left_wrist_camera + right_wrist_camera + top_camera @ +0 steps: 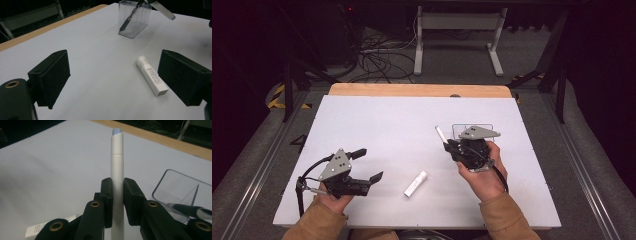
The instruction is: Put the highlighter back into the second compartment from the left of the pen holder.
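Two tools are working over a white desk [377, 130]. Right tool [447, 144] is clamping a white pen [117, 187] across its barrel, jaws narrow and pressing on both sides, capped end sticking out past the tips. Gripping mid-barrel is leaving that end free, probably so it can be steered into the clear holder [175, 188] just beside the tool (a dark pen [128, 18] is already leaning inside it, tip down). In the high view the white pen is pointing up and left, off the desk surface, and the holder [460, 131] is sitting partly behind the right hand [484, 175].

Left tool [368, 166] is sitting low at the near left of the desk, jaws wide, nothing between the pads. It is aiming at the white tube [416, 184], which is lying flat on the desk between the two hands, well apart from the holder. In the left gripper view the tube [151, 75] is lying just inside the right-hand pad, not touched.

Judgement: the open left tool looks staged for the tube while the right one is handling the pen; the pen is not yet over the holder's mouth, so dropping it in is likely next.
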